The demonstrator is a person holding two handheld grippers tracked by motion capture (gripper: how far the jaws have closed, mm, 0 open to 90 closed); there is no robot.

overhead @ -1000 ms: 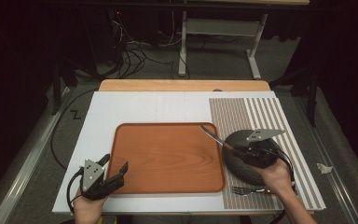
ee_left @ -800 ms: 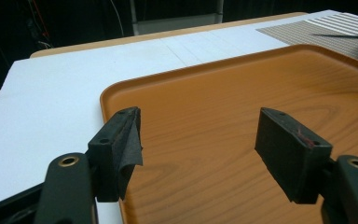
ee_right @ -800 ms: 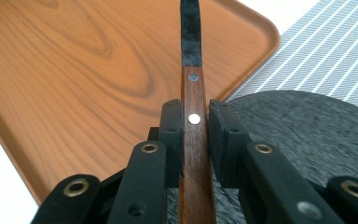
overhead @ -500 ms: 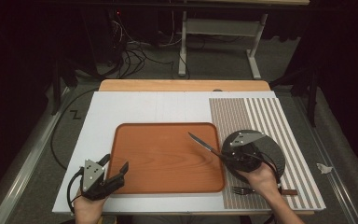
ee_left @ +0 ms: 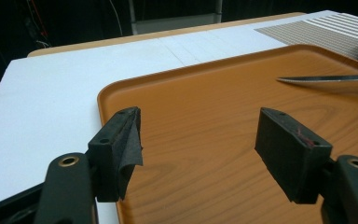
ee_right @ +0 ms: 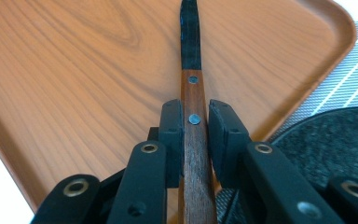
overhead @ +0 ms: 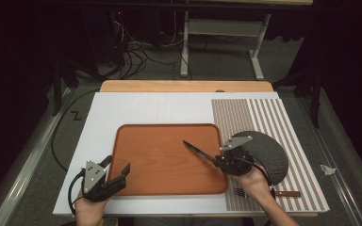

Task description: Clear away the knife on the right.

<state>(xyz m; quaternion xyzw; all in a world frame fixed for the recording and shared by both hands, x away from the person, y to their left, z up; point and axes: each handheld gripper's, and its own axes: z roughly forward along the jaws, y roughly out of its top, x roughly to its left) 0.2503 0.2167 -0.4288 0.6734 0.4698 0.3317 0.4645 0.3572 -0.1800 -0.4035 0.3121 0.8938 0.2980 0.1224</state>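
A knife with a wooden handle (ee_right: 196,154) and a dark blade (overhead: 195,149) is clamped by its handle in my right gripper (overhead: 219,162) (ee_right: 195,116). The blade points to the far left, over the right part of the orange wood-grain tray (overhead: 165,160) (ee_right: 74,70). In the left gripper view the blade tip (ee_left: 326,80) comes in from the right above the tray (ee_left: 205,93). My left gripper (overhead: 118,165) (ee_left: 200,135) is open at the tray's near left corner, with nothing between its pads.
A dark round plate (overhead: 268,150) (ee_right: 335,140) lies on the striped placemat (overhead: 264,117), just right of my right hand. A fork with a wooden handle (overhead: 264,192) lies near the mat's front edge. The tray rests on a white board (overhead: 146,110).
My right gripper has carried the knife leftward and a little down, from above the dark plate to the tray's right side. The left gripper has stayed in place.
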